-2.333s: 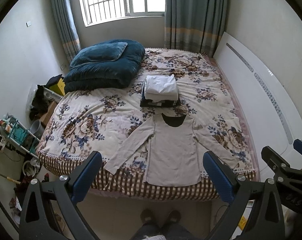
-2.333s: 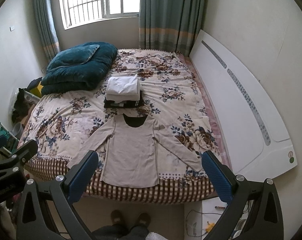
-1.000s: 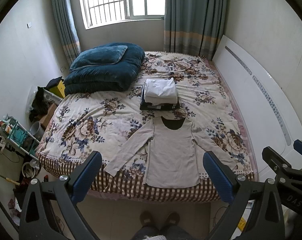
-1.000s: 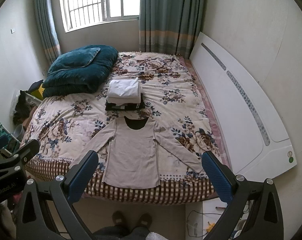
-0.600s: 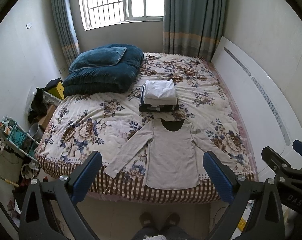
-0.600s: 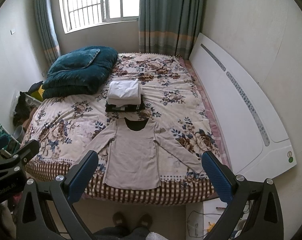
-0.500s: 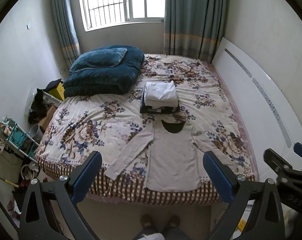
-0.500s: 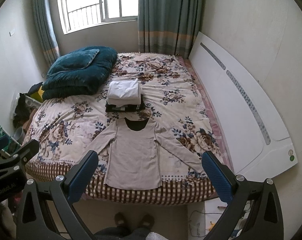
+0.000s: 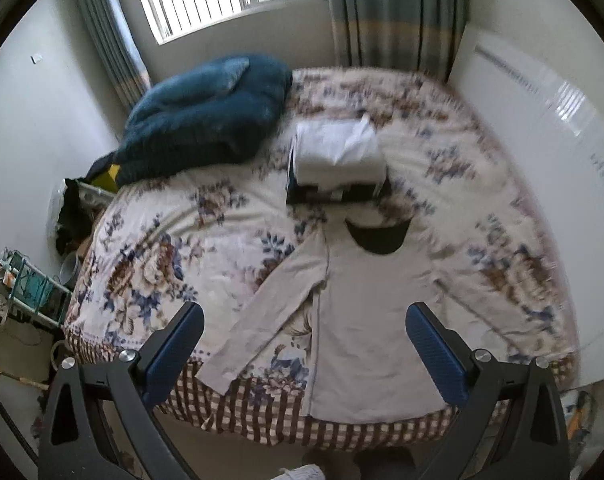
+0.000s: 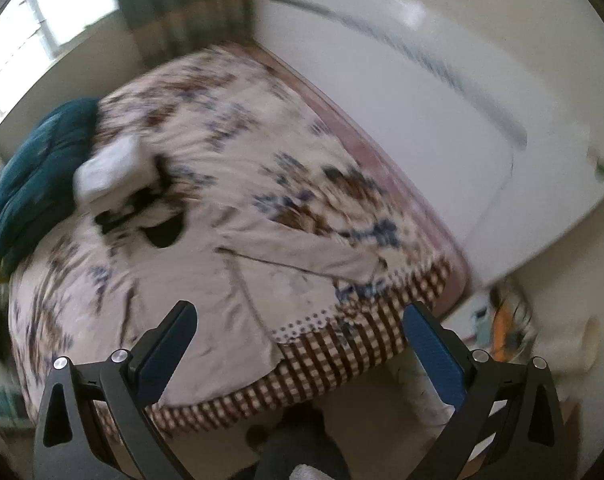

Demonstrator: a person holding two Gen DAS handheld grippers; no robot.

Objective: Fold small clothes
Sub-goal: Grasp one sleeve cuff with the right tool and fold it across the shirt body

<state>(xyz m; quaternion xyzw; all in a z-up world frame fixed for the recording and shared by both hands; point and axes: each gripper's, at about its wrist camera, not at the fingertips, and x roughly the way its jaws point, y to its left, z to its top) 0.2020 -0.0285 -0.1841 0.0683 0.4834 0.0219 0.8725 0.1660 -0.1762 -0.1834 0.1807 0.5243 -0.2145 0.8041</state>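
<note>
Both the left gripper [image 9: 304, 338] and right gripper [image 10: 297, 334] hang spread wide and empty-handed above the beige long-sleeved top [image 9: 366, 312] lying flat on the floral bed [image 9: 221, 220].

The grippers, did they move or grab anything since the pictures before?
Both moved in closer to the bed. The right gripper also swung and tilted toward the shirt's right sleeve; the left gripper came forward over the shirt. Neither grabbed anything: both are open and empty. The shirt lies flat as before, and the folded pile behind it has not moved.
</note>
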